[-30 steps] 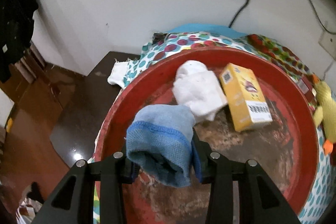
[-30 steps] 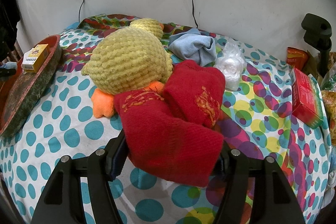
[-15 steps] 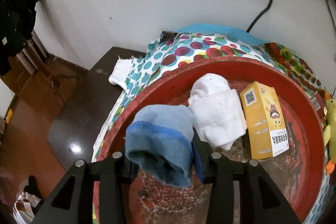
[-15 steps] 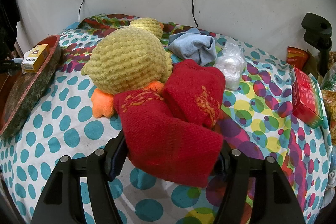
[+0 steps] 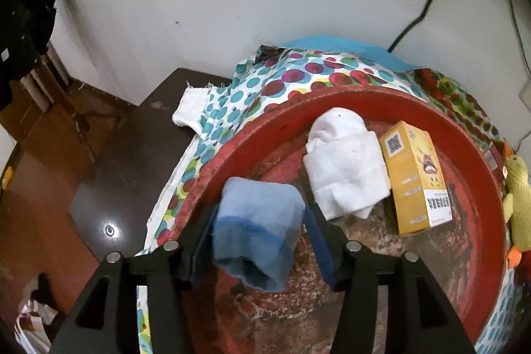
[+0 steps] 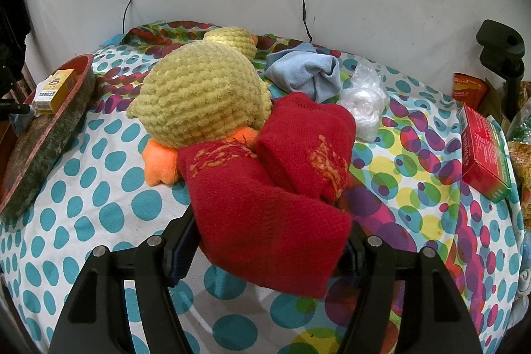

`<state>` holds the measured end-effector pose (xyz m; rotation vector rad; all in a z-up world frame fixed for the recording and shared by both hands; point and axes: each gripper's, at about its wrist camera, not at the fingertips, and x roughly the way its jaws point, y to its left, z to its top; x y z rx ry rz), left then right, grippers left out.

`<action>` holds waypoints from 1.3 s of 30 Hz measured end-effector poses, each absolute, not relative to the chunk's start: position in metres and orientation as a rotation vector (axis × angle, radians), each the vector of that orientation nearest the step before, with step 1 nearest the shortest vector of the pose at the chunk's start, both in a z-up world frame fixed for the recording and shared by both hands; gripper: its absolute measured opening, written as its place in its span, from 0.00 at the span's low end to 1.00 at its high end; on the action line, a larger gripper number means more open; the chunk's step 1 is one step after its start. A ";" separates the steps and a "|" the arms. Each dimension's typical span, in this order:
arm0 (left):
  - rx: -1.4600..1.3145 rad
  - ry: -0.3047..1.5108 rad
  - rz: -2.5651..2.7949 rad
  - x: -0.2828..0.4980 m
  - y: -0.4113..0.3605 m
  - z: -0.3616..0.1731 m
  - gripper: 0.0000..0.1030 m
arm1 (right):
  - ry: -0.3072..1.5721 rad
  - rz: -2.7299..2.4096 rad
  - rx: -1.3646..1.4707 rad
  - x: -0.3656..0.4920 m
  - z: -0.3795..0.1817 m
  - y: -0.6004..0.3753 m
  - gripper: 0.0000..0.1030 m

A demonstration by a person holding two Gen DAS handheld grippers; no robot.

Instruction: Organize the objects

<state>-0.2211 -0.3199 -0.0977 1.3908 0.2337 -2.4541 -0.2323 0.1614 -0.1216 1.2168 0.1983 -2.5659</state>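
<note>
My left gripper (image 5: pixel 257 233) stands with its jaws spread, and a folded blue sock (image 5: pixel 257 229) lies loose between them on the floor of the red basin (image 5: pixel 478 257). A white sock (image 5: pixel 345 165) and a yellow box (image 5: pixel 415 178) lie further in the basin. My right gripper (image 6: pixel 268 241) is shut on a red sock (image 6: pixel 265 218) on the dotted cloth (image 6: pixel 83 198). A second red sock (image 6: pixel 308 148) lies just beyond it, against a yellow plush duck (image 6: pixel 202 95).
A light blue sock (image 6: pixel 308 72) and a crumpled clear bag (image 6: pixel 365 98) lie behind the duck. A red box (image 6: pixel 484 151) sits at the right. The basin's rim (image 6: pixel 43 135) is at the left. Wall sockets and cables are behind. The floor drops off left of the basin.
My left gripper has moved left over the basin, lowered the blue sock to the basin floor and opened its jaws. My right gripper has stayed put with the red sock.
</note>
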 end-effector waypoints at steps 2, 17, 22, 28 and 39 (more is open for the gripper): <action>1.386 0.216 -2.448 -0.219 -0.318 -0.095 0.55 | 0.196 -2.564 1.217 -0.233 -0.122 0.162 0.65; 1.277 0.108 -2.615 -0.096 -0.232 -0.079 0.55 | 0.195 -2.560 1.219 -0.233 -0.122 0.164 0.66; 1.167 0.041 -2.708 -0.043 -0.195 -0.077 0.55 | 0.209 -2.561 1.219 -0.229 -0.124 0.166 0.67; 1.138 0.066 -2.770 -0.014 -0.179 -0.077 0.55 | 0.219 -2.565 1.218 -0.228 -0.123 0.165 0.67; 1.126 -0.123 -2.867 0.007 -0.148 -0.087 0.55 | 0.140 -2.595 1.151 -0.219 -0.111 0.172 0.69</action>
